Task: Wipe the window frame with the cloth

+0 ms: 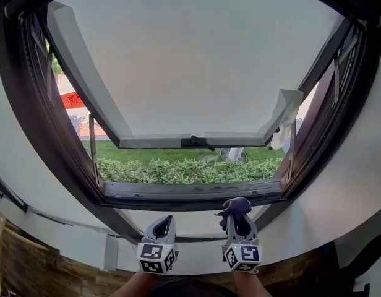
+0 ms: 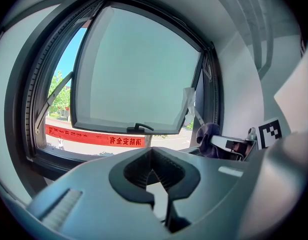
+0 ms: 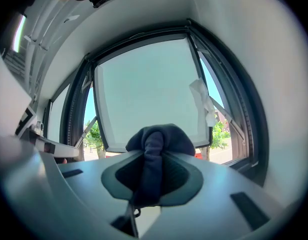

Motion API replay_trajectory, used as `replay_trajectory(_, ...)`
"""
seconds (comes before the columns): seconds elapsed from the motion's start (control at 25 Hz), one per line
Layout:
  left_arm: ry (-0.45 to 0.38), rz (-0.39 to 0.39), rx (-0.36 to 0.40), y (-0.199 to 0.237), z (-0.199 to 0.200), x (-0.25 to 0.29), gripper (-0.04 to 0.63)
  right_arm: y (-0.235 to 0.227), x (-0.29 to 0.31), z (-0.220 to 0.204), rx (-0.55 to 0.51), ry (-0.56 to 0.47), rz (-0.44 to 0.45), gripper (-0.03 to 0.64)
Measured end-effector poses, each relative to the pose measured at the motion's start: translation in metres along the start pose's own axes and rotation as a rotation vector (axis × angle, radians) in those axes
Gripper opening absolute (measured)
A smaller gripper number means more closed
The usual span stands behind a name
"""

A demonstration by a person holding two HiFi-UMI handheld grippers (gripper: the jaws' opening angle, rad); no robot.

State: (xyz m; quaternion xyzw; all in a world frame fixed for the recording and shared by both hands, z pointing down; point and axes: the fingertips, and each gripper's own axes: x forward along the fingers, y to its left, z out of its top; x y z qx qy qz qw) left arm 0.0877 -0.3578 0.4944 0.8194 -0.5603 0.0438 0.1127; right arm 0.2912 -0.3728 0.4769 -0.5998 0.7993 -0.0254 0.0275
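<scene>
Right claw (image 1: 238, 217) is pinching the cloth (image 1: 235, 205); the jaws are clamped on it down the middle. The cloth is dark navy with a purple cast. It is bunched into a thick roll between the jaws and puffs out past the tips as a rounded lump. In the right gripper view the cloth (image 3: 156, 143) fills the pad gap top to bottom, with soft folds.

The cloth sits low and centre-right, at the near edge of the window frame's (image 1: 190, 194) bottom rail. From the head view the lump overlaps that rail's edge. I can't tell whether it touches.

Left claw (image 1: 164, 226) is pressed together with nothing between the jaws. It is just left of the right claw and a bit nearer, and points at the same rail. In the left gripper view its ribbed pads (image 2: 170, 170) are bare.

The frame is dark with a white wall around it. The sash (image 1: 190, 73) is swung outward from the top, its pane is pale and opaque-looking, and its handle (image 1: 194, 142) sits mid bottom edge. A white rag (image 1: 284, 113) hangs off the sash's lower right corner. A hedge (image 1: 184, 171) and grass lie beyond, and a red banner (image 2: 94, 139) shows far left.
</scene>
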Motion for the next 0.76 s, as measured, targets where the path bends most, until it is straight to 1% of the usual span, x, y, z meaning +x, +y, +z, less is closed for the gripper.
replay_trajectory(0.2, 0.0, 0.006, 0.0, 0.003, 0.0, -0.002, 0.008, 0.008, 0.003, 0.004, -0.033, 0.003, 0.023, 0.08)
replay_trajectory(0.56, 0.008, 0.009, 0.0, 0.007, -0.003, -0.004, 0.008, 0.013, 0.005, -0.001, -0.012, 0.014, 0.036, 0.08)
replay_trajectory(0.76, 0.012, 0.005, 0.001, 0.005, -0.003, -0.006, 0.008, 0.016, 0.004, 0.002, -0.024, 0.014, 0.054, 0.08)
